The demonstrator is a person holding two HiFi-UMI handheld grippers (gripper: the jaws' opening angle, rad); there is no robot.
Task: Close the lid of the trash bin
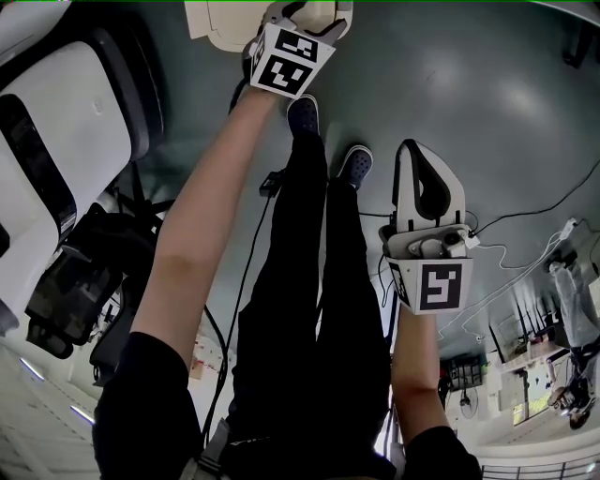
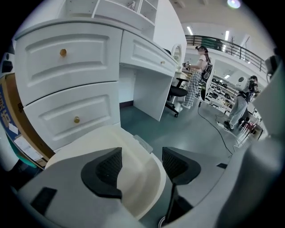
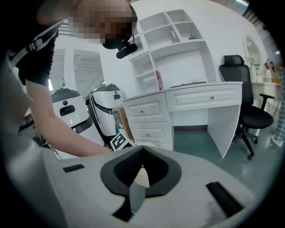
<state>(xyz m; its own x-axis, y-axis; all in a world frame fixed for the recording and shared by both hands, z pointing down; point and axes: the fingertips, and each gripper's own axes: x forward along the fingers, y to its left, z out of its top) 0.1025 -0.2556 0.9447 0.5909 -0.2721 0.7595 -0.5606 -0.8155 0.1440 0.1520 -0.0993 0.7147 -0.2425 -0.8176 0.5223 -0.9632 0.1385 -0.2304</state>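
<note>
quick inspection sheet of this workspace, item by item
surface: grey floor
job's things: cream bin in front of the drawers; open or shut cannot be told
clutter: cardboard box beside the drawers
grippers: left claw open, over the bin; right claw shut, empty
cables: dark cable across the floor
surroundings: white desk, office chair, people at the back

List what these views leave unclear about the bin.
Bin: head view, cut by the top edge and covered by the left tool.
Lid gap: left gripper view, tool body hides the rim below, so fully shut is unclear.
Right gripper view: shut right tool hides nearly all the bin.
</note>
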